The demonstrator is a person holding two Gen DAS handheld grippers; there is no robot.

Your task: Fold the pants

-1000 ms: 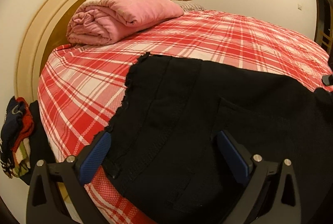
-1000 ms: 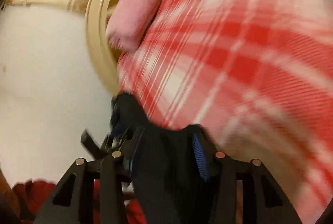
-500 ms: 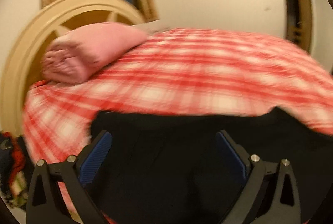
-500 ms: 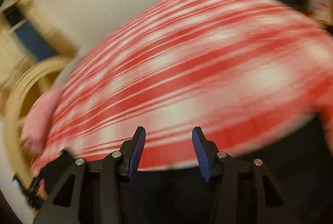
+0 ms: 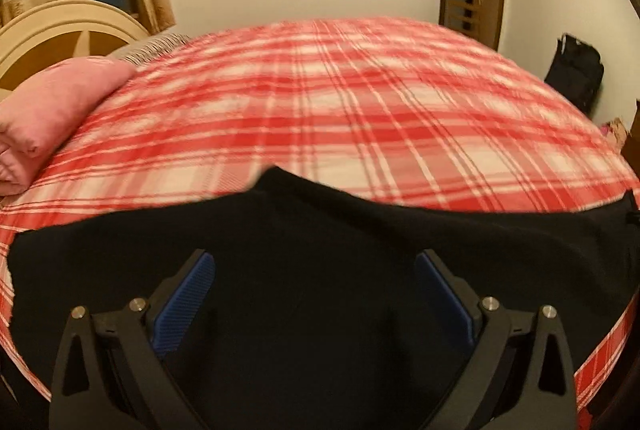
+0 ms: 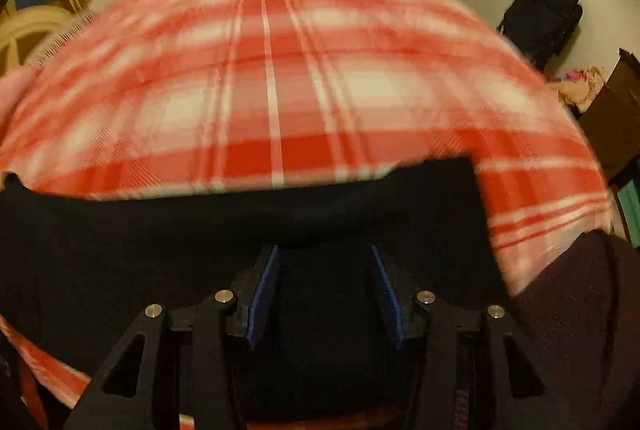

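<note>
The black pants [image 5: 320,270] are spread along the near edge of the bed [image 5: 360,110], over the red plaid sheet, and fill the lower half of both wrist views. A fold appears to be about to be set up, so a hem or waistband edge is best picked out first, and both grippers are best lowered onto matching corners so that the cloth is lifted evenly and no layer is dragged into a crease. Only one layer should be pinched unless a doubled edge is meant to be carried.

In the left wrist view the left gripper [image 5: 314,290] is held wide open, with nothing gripped; the blue pads [image 5: 188,294] stand well apart and the pants lie beneath and beyond them, with the far edge of the cloth running from 9 o'clock to 3 o'clock above the fingertips.

In the right wrist view the right gripper [image 6: 324,286] is held about half open, and no cloth is seen pinched between the pads. The pants [image 6: 160,250] lie under it, and a squared corner of the cloth sits toward 2 o'clock of the jaws. A pink quilt [image 5: 52,110] is seen at 10 o'clock in the left view, well apart from the pants.
</note>
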